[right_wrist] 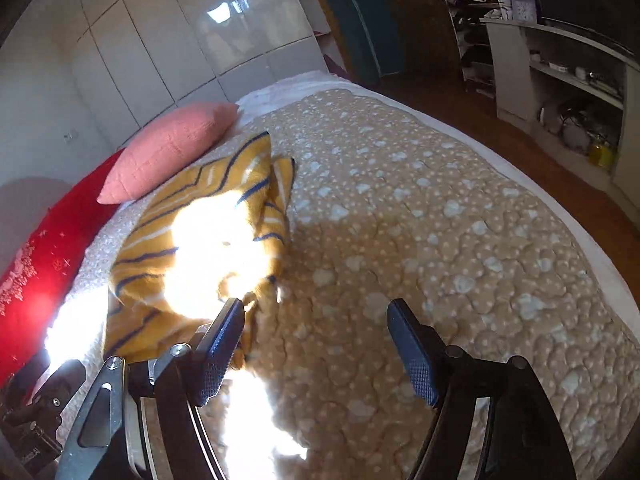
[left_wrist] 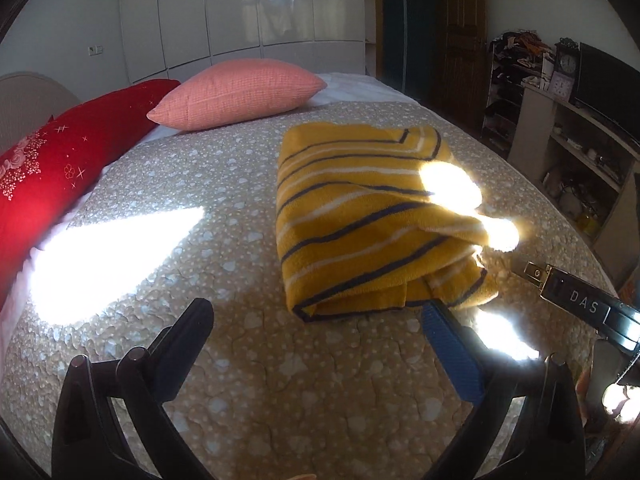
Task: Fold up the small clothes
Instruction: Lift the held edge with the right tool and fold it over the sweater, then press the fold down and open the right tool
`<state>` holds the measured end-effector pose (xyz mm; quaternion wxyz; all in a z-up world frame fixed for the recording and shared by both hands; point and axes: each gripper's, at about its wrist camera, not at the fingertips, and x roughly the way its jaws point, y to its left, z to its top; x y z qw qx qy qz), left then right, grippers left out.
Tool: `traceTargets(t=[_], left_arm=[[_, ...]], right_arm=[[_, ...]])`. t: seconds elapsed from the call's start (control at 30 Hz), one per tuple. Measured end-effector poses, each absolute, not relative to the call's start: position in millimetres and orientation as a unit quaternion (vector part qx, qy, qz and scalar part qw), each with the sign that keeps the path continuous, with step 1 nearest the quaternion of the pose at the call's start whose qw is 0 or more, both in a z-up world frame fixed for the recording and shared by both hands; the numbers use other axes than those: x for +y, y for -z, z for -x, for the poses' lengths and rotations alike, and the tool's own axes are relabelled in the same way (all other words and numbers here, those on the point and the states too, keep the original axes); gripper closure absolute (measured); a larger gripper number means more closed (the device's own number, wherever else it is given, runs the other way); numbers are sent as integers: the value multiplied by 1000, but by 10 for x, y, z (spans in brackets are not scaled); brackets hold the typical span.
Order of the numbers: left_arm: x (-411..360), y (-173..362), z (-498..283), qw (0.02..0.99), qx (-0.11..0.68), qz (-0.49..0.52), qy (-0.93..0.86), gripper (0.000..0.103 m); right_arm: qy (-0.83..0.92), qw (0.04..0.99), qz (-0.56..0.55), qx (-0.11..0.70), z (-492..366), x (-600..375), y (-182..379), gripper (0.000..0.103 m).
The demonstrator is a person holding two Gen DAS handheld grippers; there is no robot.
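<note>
Yellow striped garment [left_wrist: 360,216] lies folded compactly on the bed [left_wrist: 224,208], apparently just set down, as left claw [left_wrist: 320,320] and right claw [right_wrist: 316,312] stand wide, holding nothing.

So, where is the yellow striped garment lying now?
The yellow striped garment lies folded on the beige quilt, just below the pink pillow; in the left wrist view it is right of centre.

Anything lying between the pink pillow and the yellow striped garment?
No. In the left wrist view only bare bedspread separates the pink pillow from the yellow striped garment.
</note>
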<state>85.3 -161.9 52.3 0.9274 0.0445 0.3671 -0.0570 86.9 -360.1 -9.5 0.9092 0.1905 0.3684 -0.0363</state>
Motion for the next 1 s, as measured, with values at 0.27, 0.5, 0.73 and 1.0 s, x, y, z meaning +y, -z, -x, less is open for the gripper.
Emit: traceTargets(t=[0.27,0.5,0.73,1.0], left_arm=[[-1537,11,-885,901,426,-35,67,0],[-1475,23,-827,907,415,-16,72,0],[-1457,27,-816,909,410,-13,71,0],[-1442,19,-789,910,408,-7,76,0]], right_arm=[[-88,929,-173,316,-786,-3404,-191,58],[-123,875,-250,395,-1440,-3385,271,62],[-122,893,-235,364,-1162,-3270,51,58],[-114,859,-335,370,-1482,-3332,279,44]])
